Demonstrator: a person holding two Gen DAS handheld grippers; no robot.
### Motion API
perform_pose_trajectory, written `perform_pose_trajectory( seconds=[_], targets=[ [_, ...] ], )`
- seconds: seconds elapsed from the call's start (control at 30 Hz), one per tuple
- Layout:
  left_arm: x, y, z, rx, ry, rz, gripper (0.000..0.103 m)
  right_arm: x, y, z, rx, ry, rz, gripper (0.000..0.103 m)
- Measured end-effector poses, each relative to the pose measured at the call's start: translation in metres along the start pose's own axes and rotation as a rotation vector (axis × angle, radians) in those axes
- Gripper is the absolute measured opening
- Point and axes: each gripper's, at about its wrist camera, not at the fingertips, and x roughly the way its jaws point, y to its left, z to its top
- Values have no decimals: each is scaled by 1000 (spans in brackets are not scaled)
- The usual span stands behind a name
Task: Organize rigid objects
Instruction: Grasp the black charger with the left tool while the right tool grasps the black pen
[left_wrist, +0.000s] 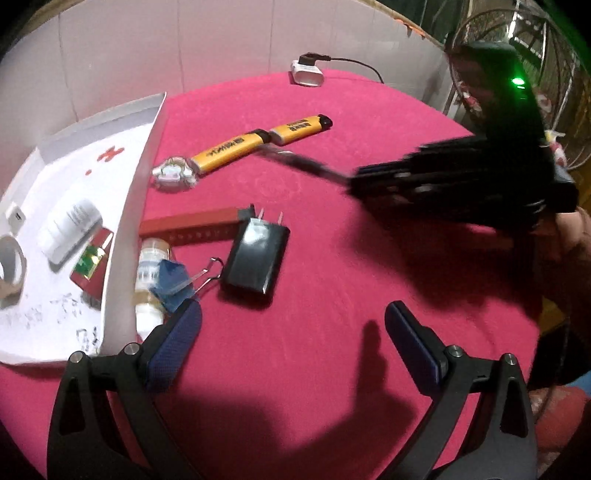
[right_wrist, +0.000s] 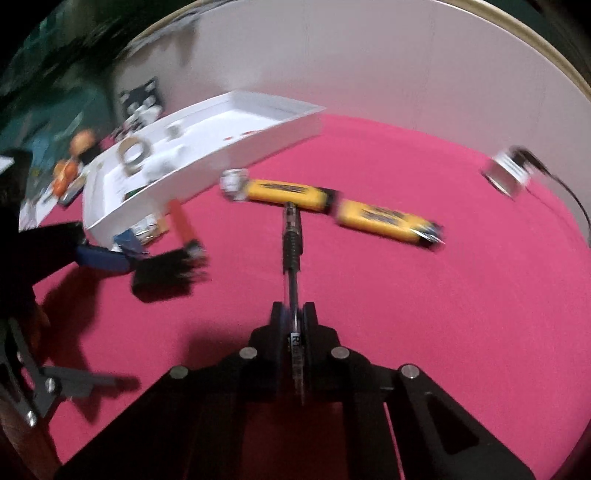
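Note:
My right gripper (right_wrist: 293, 314) is shut on a clear pen (right_wrist: 292, 236) and holds it above the red tablecloth, its tip toward two yellow lighters (right_wrist: 286, 192). In the left wrist view that gripper (left_wrist: 354, 181) comes in from the right with the pen (left_wrist: 295, 158) near the lighters (left_wrist: 229, 149). My left gripper (left_wrist: 291, 325) is open and empty, low over the cloth. Just ahead of it lie a black plug adapter (left_wrist: 255, 254), a blue binder clip (left_wrist: 173, 280) and a small bottle (left_wrist: 149, 277). A white box (left_wrist: 127, 206) at left holds several items.
A red strap (left_wrist: 192, 225) lies by the box wall. A small silver object (left_wrist: 173, 173) sits at the lighter's end. A white charger with a cable (left_wrist: 306, 72) stands at the table's far edge. A fan (left_wrist: 517, 55) is at the right.

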Motion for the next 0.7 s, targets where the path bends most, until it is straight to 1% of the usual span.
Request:
perform_pose_trajectory(
  seconds=[0.13,0.27,0.33,0.37,0.4,0.47,0.5,0.53,0.6,0.7],
  targets=[
    [14,-9,11,44,9,5,101,-17,-19,-16,93,-15,-21,6],
    [26,-20,21,77,11,7,101,-27,-25,-27,145,-26,-25,6],
    [30,-27,26,108,8,-6,100,-28,-25,-28,168,-32,-24,6],
    [33,-30,29,124,9,-21,98,-28,-26,-27,175,-34,-24,6],
    [33,-34,29,138,14,-58,91,-31,-27,-29,182,-38,-25,6],
    [25,-40,24,177,6,-102,82,-32,-27,-30,189,-42,-18,7],
    [23,-41,22,192,3,-120,73,-32,-26,-30,192,-43,-14,7],
    [21,-40,22,189,-3,-131,71,-33,-27,-32,196,-45,-9,7],
    [20,-29,23,136,-6,-139,71,-33,-29,-33,209,-48,0,7],
    [22,-16,29,72,-4,-101,71,-33,-34,-33,230,-50,9,7]
  ],
)
